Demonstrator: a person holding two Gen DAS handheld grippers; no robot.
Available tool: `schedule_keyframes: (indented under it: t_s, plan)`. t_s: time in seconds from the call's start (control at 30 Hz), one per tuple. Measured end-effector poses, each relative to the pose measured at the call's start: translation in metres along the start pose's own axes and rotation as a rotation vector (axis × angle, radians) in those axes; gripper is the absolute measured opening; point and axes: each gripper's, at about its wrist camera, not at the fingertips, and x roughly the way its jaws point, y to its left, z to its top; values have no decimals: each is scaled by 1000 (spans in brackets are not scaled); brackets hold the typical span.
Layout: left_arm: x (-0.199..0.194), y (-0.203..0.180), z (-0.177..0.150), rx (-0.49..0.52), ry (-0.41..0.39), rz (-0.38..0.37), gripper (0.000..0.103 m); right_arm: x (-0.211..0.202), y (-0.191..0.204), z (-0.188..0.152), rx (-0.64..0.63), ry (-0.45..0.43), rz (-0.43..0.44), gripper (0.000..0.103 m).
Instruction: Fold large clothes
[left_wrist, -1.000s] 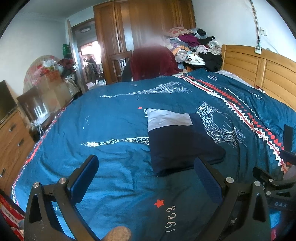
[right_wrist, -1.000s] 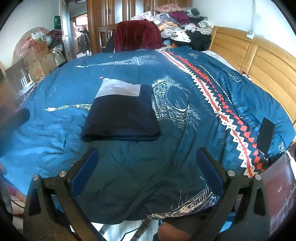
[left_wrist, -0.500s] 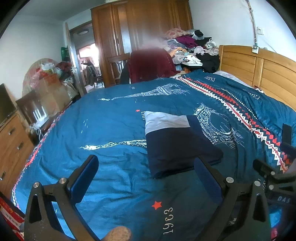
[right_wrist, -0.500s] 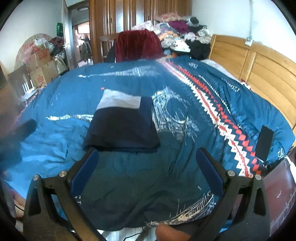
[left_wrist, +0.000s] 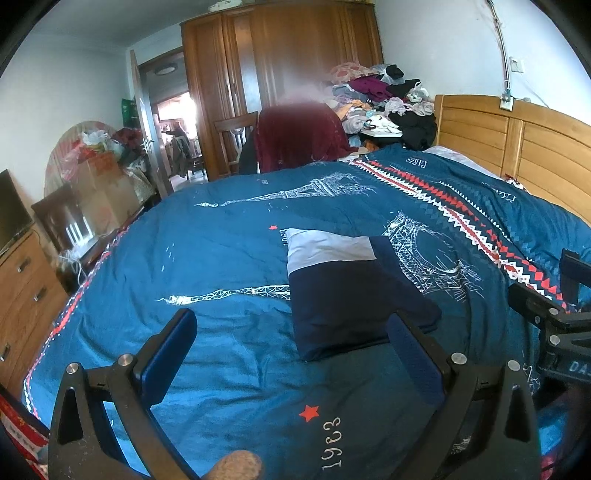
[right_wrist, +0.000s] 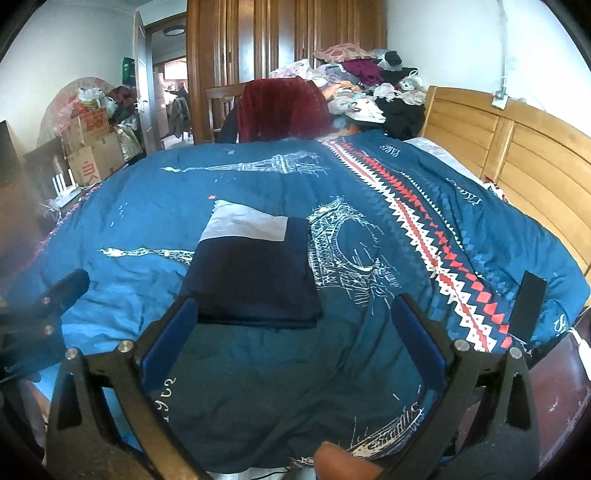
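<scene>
The folded navy garment (left_wrist: 354, 291) lies mid-quilt (left_wrist: 229, 236). Left gripper (left_wrist: 291, 347) and right gripper (right_wrist: 295, 332) hover spread wide, empty. A careless regrasp could probably drag its layers loose.

"1963" printed white on duvet (left_wrist: 221, 258) near a red star (left_wrist: 308, 412); "PARIS" near headboard end. "DA…" partly visible on right gripper (left_wrist: 554, 332) body.

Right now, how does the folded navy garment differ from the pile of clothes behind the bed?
The folded navy garment lies flat as a neat rectangle on the duvet; the clothes pile is heaped and crumpled. The garment is navy and grey; the pile is many-coloured. Neither is held.
</scene>
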Motion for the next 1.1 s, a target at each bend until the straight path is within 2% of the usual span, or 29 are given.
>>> schedule_keyframes:
  t_s: [0.23, 0.6, 1.1]
  plan:
    - [-1, -1, 1, -1, -2, -2, 103, -3, 2, 1, -1, -9, 21, 103]
    - [-5, 1, 4, -13, -9, 7, 103, -18, 7, 12, -26, -118, -16, 103]
    - [-5, 8, 2, -20, -11, 17, 103, 0, 8, 8, 2, 3, 30, 103]
